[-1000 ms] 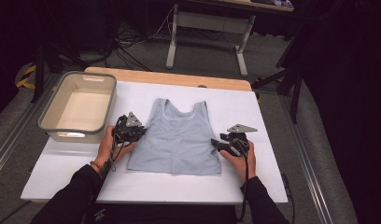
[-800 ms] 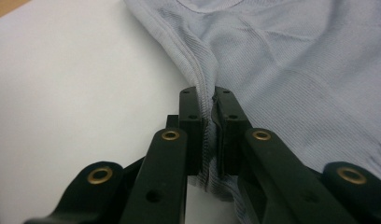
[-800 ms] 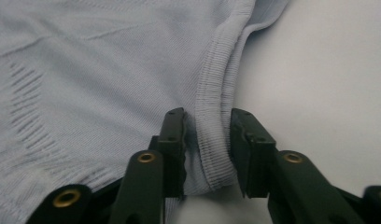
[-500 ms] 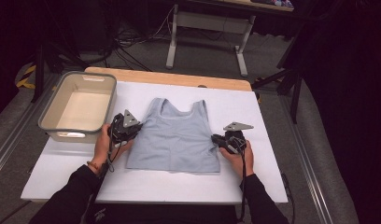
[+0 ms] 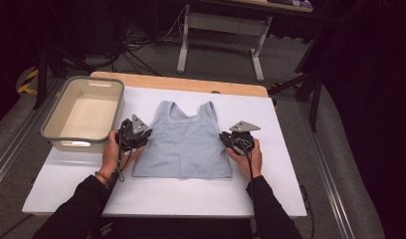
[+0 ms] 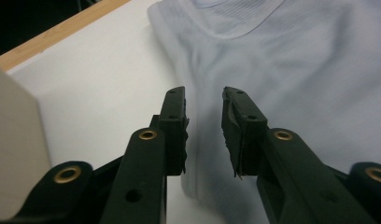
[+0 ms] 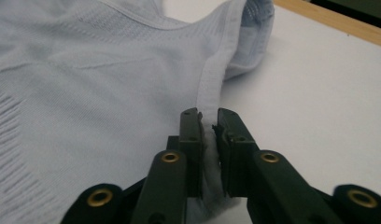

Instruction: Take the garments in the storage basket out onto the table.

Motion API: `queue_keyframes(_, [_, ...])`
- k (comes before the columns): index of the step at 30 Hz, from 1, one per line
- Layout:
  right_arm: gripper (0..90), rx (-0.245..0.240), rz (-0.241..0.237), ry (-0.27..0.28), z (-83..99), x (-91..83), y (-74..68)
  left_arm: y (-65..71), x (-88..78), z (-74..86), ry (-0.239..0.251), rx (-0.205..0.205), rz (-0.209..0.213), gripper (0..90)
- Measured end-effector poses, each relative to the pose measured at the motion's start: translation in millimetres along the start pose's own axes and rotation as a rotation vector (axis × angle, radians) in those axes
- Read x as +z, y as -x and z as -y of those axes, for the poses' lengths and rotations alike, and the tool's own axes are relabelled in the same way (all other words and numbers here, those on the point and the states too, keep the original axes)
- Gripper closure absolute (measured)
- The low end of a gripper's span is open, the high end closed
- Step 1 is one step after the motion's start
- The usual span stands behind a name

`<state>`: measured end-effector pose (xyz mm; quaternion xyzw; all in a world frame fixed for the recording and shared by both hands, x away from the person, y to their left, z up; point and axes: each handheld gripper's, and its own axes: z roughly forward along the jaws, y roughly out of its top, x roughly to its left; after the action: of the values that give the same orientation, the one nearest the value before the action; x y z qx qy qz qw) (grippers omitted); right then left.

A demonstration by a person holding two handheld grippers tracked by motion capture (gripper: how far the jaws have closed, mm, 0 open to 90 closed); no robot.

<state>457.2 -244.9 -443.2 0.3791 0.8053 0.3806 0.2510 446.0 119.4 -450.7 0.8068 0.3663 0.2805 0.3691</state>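
A light blue tank top (image 5: 183, 144) lies flat on the white table top (image 5: 290, 164), neck towards the far side. My left gripper (image 5: 145, 135) rests at its left edge. In the left gripper view its jaws (image 6: 205, 93) have just been opening and stand apart over the edge of the tank top (image 6: 296, 60), with the pads off the cloth. My right gripper (image 5: 225, 137) is at the right edge, below the armhole. In the right gripper view it (image 7: 208, 114) has a fold of the tank top's (image 7: 86, 70) side hem pinched in a narrow gap that has just widened slightly.
An empty beige plastic bin (image 5: 56, 134) stands at the table's left, close to my left hand; its wall (image 6: 11, 140) is at the left of the left gripper view. A wooden strip (image 5: 181, 82) runs along the far edge. Beyond it are table legs and cables on the floor.
My right gripper has moved a little farther up the tank top's right edge, towards the armhole. The left hand has stayed in place.
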Motion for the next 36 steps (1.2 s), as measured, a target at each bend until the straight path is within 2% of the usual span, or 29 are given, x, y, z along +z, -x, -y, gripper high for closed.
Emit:
queue_keyframes(1, [76.7, -0.005, 0.001, 0.002, -0.6, 1.3, -0.4, 1.5, -1.2, -0.5, 0.011, 0.005, -0.014, 66.0])
queue_keyframes(3, [73.9, -0.004, -0.002, 0.010, -1.0, 2.3, -0.9, 2.2, -2.0, -0.7, 0.021, 0.010, 0.002, 64.5])
queue_keyframes(6, [69.2, 0.016, -0.031, 0.032, -0.7, -1.8, 1.1, 4.3, -5.4, -0.1, 0.044, 0.021, 0.019, 61.7])
queue_keyframes(9, [66.4, 0.028, -0.034, 0.048, -0.7, -7.3, 2.3, 6.3, -8.8, 0.1, 0.052, 0.034, 0.017, 61.0])
queue_keyframes(13, [62.6, 0.032, -0.051, 0.062, 4.3, -27.2, 2.2, 8.2, -19.1, 3.0, 0.084, 0.060, 0.032, 58.7])
queue_keyframes(15, [62.2, 0.023, -0.054, 0.078, 6.5, -34.3, 1.3, 9.5, -28.2, 8.5, 0.104, 0.092, 0.087, 58.9])
queue_keyframes(16, [62.5, 0.006, -0.056, 0.090, 7.9, -39.4, 0.1, 10.8, -31.3, 10.7, 0.105, 0.105, 0.091, 59.8])
queue_keyframes(18, [62.9, 0.001, -0.055, 0.097, 8.8, -43.1, -0.8, 11.9, -34.5, 12.8, 0.104, 0.114, 0.095, 59.5])
queue_keyframes(22, [62.5, -0.023, -0.059, 0.126, 11.9, -54.9, -7.1, 14.7, -45.2, 20.0, 0.123, 0.132, 0.133, 58.2])
queue_keyframes(29, [54.6, -0.058, -0.056, 0.192, 18.4, -74.7, -17.8, 17.9, -60.4, 26.2, 0.170, 0.146, 0.148, 48.4])
queue_keyframes(36, [46.1, -0.081, -0.056, 0.235, 24.6, -85.0, -23.6, 19.9, -69.4, 34.8, 0.216, 0.163, 0.174, 37.6])
